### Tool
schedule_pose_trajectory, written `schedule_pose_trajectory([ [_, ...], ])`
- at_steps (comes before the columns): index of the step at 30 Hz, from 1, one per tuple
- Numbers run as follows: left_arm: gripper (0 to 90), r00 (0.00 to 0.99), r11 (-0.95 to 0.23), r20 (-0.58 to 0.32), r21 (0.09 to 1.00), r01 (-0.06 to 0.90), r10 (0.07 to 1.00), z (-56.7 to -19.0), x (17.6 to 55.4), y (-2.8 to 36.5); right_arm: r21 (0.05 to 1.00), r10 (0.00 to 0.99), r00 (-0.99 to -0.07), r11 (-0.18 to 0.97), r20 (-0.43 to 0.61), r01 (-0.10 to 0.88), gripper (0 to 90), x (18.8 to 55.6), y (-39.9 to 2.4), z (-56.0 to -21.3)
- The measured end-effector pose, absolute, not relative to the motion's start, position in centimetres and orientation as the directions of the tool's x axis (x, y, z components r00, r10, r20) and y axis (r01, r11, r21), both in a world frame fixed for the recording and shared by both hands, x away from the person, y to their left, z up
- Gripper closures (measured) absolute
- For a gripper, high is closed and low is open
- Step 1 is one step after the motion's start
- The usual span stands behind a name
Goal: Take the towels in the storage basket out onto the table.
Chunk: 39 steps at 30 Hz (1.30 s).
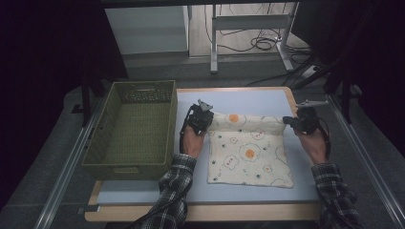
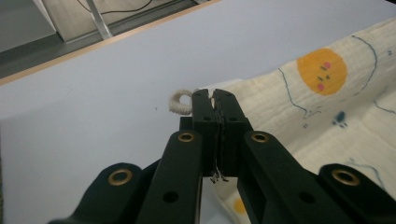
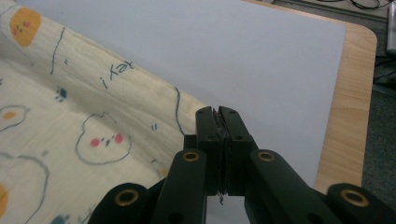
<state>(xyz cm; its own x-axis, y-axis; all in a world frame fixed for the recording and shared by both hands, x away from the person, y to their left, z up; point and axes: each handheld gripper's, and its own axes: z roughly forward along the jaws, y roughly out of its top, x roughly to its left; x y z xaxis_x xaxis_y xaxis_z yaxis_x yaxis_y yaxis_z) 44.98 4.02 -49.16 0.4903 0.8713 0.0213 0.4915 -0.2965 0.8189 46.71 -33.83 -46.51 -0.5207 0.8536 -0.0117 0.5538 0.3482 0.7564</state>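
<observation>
Basket: a green woven basket (image 1: 131,129) stands at the left of the table, its right wall just beside the person's left forearm; it holds nothing that can be made out.

Table: a pale blue tabletop (image 1: 258,101) with a wooden edge carries the basket and the cloth.

Left gripper: the left gripper (image 1: 206,125) sits at the far left corner of the cloth, held in the person's left hand (image 1: 192,141). In the left gripper view its two black jaws are pressed together on that corner, with a sliver of fabric pinched between the pads and a small cream hanging loop (image 2: 180,102) curling out just beside the left jaw tip.

Cloth: a cream cloth (image 1: 250,150) printed with fried-egg and pear drawings lies on the middle of the table, right of the basket. Its near part rests flat; its far edge is raised off the tabletop between the two grippers and forms a low ridge across the cloth.

Right gripper: the right gripper (image 1: 288,121) is at the far right corner of the cloth, in the person's right hand (image 1: 313,143). In the right gripper view its jaws are closed tight on the cloth's edge, and the fabric falls away to the left of them over the blue surface.

Sleeves: both forearms wear a dark plaid sleeve (image 1: 173,191) and come in from the near edge of the table.
</observation>
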Motion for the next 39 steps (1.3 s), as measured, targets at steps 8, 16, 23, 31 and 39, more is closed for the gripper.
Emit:
schedule_pose_trajectory([
  [8, 88.4, 0.514, -0.295, 0.016, 0.834, 0.466, 0.858, -48.8, 41.2, 4.1, 0.770, 0.831, -0.556, 0.369, -0.022, 0.521, 87.8, 42.9, -34.4, -45.9],
  [16, 88.3, 0.556, -0.331, 0.041, 0.839, 0.431, 0.830, -48.8, 37.3, 3.7, 0.768, 0.814, -0.580, 0.384, -0.020, 0.513, 87.8, 38.7, -35.4, -46.3],
  [23, 88.3, 0.593, -0.350, 0.052, 0.847, 0.400, 0.803, -49.6, 33.7, 4.2, 0.772, 0.792, -0.610, 0.397, -0.015, 0.496, 87.8, 34.8, -35.9, -46.8],
  [31, 88.1, 0.640, -0.370, 0.037, 0.840, 0.396, 0.768, -50.8, 30.9, 4.9, 0.756, 0.765, -0.644, 0.430, -0.014, 0.494, 87.7, 31.9, -35.7, -47.9],
  [39, 87.9, 0.664, -0.395, 0.045, 0.833, 0.388, 0.746, -51.7, 28.8, 5.2, 0.757, 0.751, -0.660, 0.433, -0.003, 0.489, 87.5, 29.4, -35.8, -48.3],
])
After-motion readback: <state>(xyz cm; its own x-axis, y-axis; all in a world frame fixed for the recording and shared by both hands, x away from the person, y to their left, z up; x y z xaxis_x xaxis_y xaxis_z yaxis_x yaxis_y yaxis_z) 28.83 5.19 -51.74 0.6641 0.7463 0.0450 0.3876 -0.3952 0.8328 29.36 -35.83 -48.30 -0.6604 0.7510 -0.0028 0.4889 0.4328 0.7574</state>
